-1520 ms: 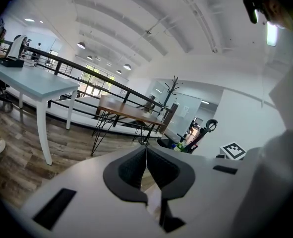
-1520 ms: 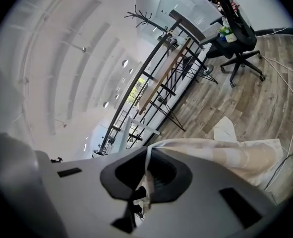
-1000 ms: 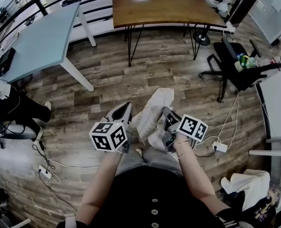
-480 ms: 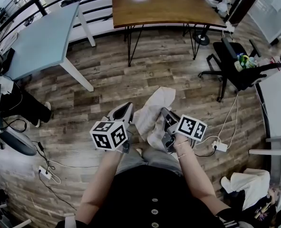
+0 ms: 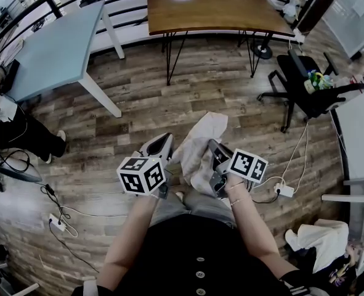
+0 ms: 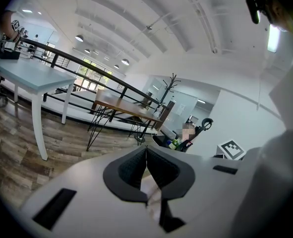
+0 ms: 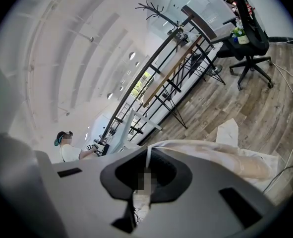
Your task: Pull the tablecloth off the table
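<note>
The cream tablecloth (image 5: pixel 197 150) hangs bunched between my two grippers above the wooden floor, off the brown table (image 5: pixel 212 8), whose top is bare. My right gripper (image 5: pixel 214 145) is shut on it. In the right gripper view a thin edge of the tablecloth (image 7: pixel 245 162) comes out of the right gripper (image 7: pixel 147 152) and drapes away to the right. My left gripper (image 5: pixel 167 139) sits beside the cloth's left edge. In the left gripper view the left gripper (image 6: pixel 146 150) has its pads meeting at the tip, with a pale fold of cloth caught behind them.
A light blue table (image 5: pixel 58 48) stands at the left, with a seated person (image 5: pixel 21 134) beside it. At the right are a black office chair (image 5: pixel 311 91), a power strip (image 5: pixel 285 191) with cables, and a white bundle (image 5: pixel 320 239) on the floor.
Both grippers have kept their place. The cloth's hanging folds have shifted slightly. The person at the left edge has moved a little.
</note>
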